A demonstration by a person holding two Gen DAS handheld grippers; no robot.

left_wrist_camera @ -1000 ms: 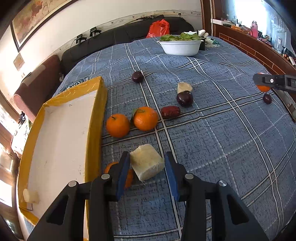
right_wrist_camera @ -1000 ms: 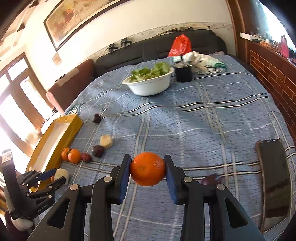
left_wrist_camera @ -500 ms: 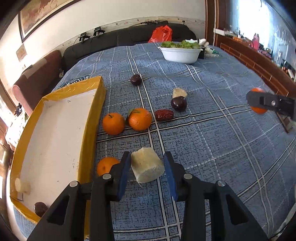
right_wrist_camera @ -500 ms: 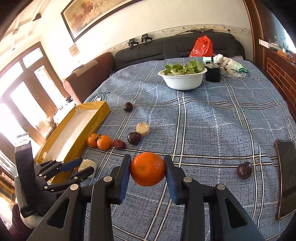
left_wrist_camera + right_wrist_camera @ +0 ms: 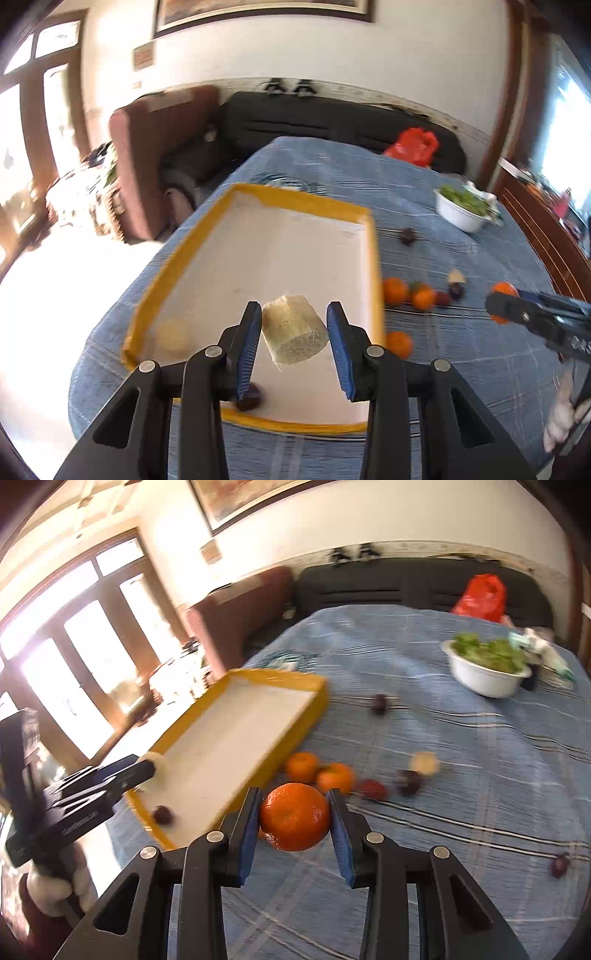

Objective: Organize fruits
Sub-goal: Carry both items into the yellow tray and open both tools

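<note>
With its 2 pads pinching the flat sides, the left gripper (image 5: pixel 294 332) grips a pale, fibrous, probably light sugarcane chunk (image 5: pixel 294 334) above the yellow-rimmed tray (image 5: pixel 371 258) while the right gripper (image 5: pixel 294 821) clamps a firm, smooth orange (image 5: pixel 294 816) across its middle.

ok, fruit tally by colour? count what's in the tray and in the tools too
Oranges: 4
Dark purple fruits: 4
Red fruit: 1
Pale chunks: 3
Total: 12
</note>
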